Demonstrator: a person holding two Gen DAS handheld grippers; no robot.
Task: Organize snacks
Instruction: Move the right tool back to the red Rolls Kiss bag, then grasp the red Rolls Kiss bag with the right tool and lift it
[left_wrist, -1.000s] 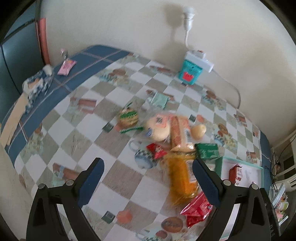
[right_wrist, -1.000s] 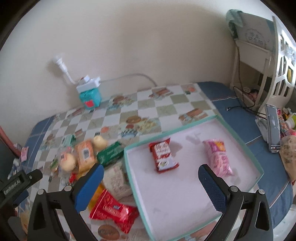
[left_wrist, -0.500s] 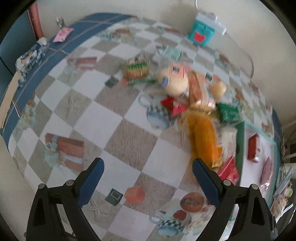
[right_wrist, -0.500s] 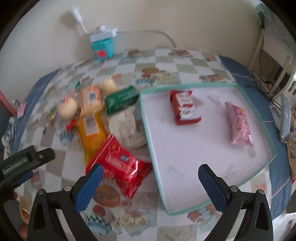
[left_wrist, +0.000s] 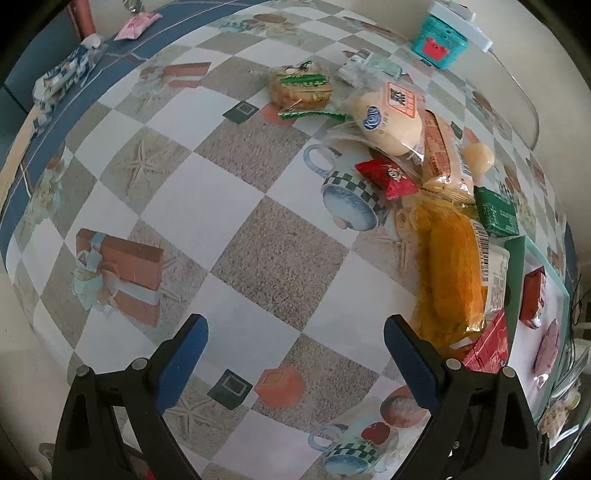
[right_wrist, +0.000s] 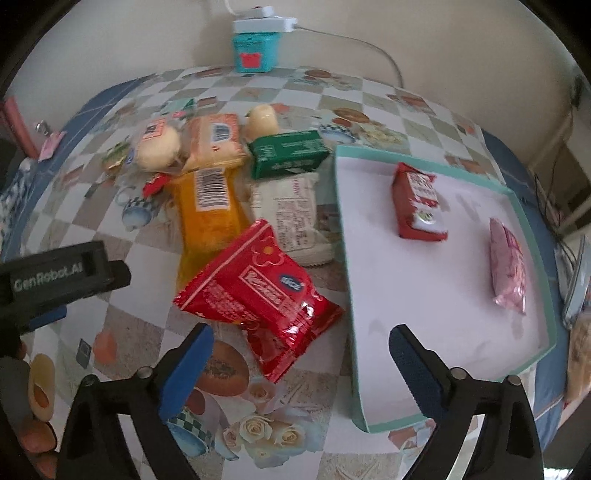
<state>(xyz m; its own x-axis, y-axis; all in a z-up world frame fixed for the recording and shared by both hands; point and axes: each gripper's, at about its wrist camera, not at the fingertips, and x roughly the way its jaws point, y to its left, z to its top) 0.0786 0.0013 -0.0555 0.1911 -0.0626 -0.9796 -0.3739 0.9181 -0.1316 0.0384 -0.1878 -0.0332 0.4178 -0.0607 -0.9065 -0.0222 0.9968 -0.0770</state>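
While right tool (right_wrist: 301, 354) gapes: red snack packet (right_wrist: 258, 295) (glossy, crinkled) beside tray (right_wrist: 341, 236).

- Left gripper (left_wrist: 295, 341) is hovering, blue-padded jaws spread wide, holding nothing.
- Right gripper (right_wrist: 301, 349) is hovering too, jaws spread wide, empty.

both the left claw (left_wrist: 293, 339) and right claw (right_wrist: 301, 349) have black arms, blue ribbed pads, silver screws.
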